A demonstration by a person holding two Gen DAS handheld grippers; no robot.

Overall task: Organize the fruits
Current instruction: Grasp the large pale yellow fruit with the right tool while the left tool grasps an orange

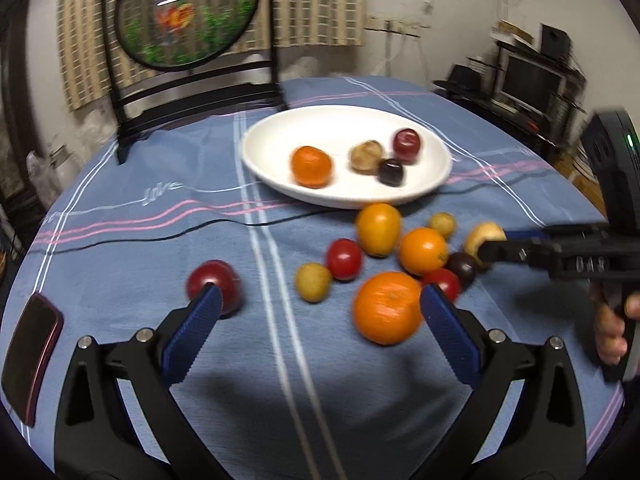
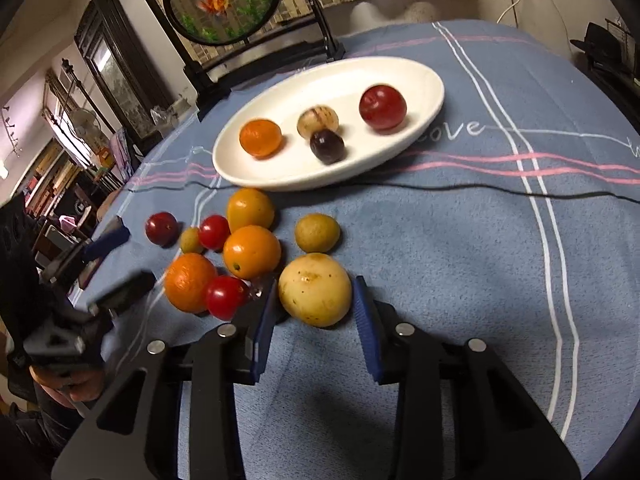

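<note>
Left gripper [image 1: 320, 308]: jaws spread wide, holding nothing; it hovers above the tablecloth [image 1: 140, 264]. In the left wrist view its left pad lies over a dark red plum [image 1: 216, 282] and its right pad sits just beside a large orange [image 1: 386, 308].
Right gripper [image 2: 316, 312]: jaws partly open around a large yellow fruit [image 2: 315, 289]. The left pad looks to be at the fruit's side; a thin gap shows at the right pad, so a firm grip cannot be confirmed.
Plate [image 2: 256, 168]: white, oval, on the far part of the table. It holds 4 fruits: an orange [image 2: 260, 138], a pale brown fruit [image 2: 318, 120], a dark purple fruit [image 2: 327, 146] touching it, and a red plum [image 2: 383, 107].
Loose fruit: a cluster on the cloth just in front of the plate, including a yellow-orange fruit [image 2: 250, 209], a second orange [image 2: 252, 252], 2 red tomatoes [image 2: 214, 232] [image 2: 226, 297] and a small yellow-green fruit [image 2: 317, 233].
Cable [image 2: 480, 192]: black, runs across the cloth in front of the plate.
Phone [image 1: 32, 360]: dark, lies at the left table edge.
</note>
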